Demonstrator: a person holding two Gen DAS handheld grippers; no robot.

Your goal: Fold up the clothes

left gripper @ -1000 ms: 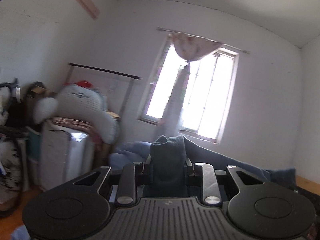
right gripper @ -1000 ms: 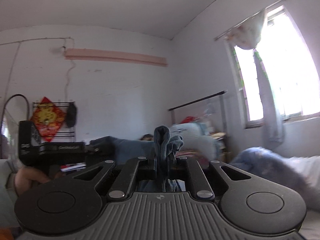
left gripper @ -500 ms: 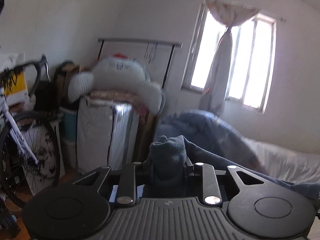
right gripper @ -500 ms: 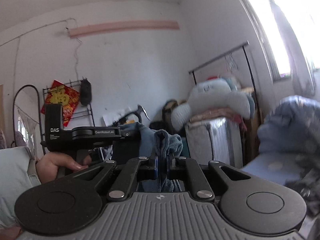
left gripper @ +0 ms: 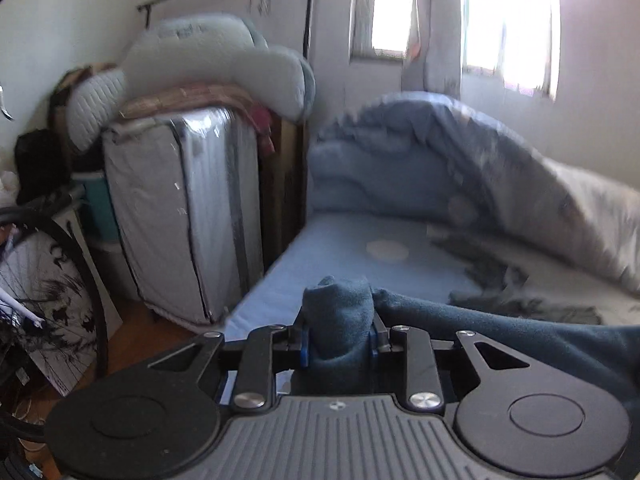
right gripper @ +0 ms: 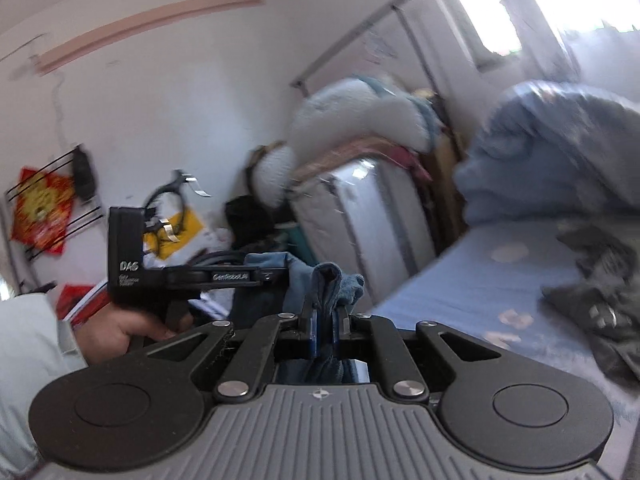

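A dark blue fleece garment (left gripper: 500, 328) hangs between both grippers above the bed. My left gripper (left gripper: 338, 334) is shut on a bunched corner of it, and the cloth trails off to the right. In the right wrist view, my right gripper (right gripper: 325, 320) is shut on another bunched edge of the blue garment (right gripper: 336, 284). To its left, a hand holds the left gripper's black body (right gripper: 160, 276). A dark grey garment (left gripper: 512, 284) lies crumpled on the bed, and in the right wrist view this dark grey garment (right gripper: 600, 300) sits at the right.
The bed has a light blue sheet (left gripper: 340, 252) and a rumpled blue duvet (left gripper: 460, 152) at its far side. A plastic-wrapped white box (left gripper: 180, 216) with pillows on top stands left of the bed. A bicycle wheel (left gripper: 60, 264) is at far left.
Both grippers have come down and tilted from facing the window and walls to facing the bed, carrying the blue garment. Both grips stay closed on it.
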